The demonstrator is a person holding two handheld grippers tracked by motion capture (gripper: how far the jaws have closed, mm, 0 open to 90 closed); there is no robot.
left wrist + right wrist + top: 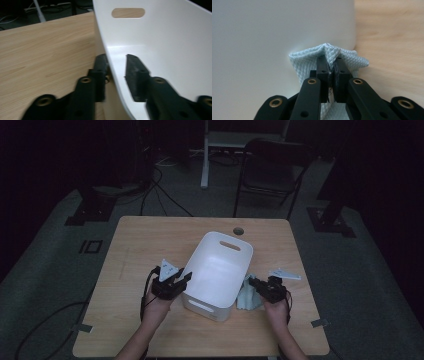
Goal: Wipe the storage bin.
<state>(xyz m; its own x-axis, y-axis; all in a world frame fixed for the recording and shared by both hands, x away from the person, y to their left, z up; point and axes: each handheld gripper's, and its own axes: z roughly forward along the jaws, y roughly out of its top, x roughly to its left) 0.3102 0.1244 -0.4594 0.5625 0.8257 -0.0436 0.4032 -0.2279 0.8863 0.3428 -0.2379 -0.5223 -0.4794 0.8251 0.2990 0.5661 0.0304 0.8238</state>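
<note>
Pale blue cloth is pinched in my right tool, bunched against the white bin's outer wall on the surface. My left tool straddles the bin's other wall, jaws parted, not pressing. I lift the cloth clear above the rim before swinging inward.

The pale blue cloth runs down behind the right gripper and off the bottom edge. The white tub is cut off at the top and right, and the room behind the worktop is too dark to read.
</note>
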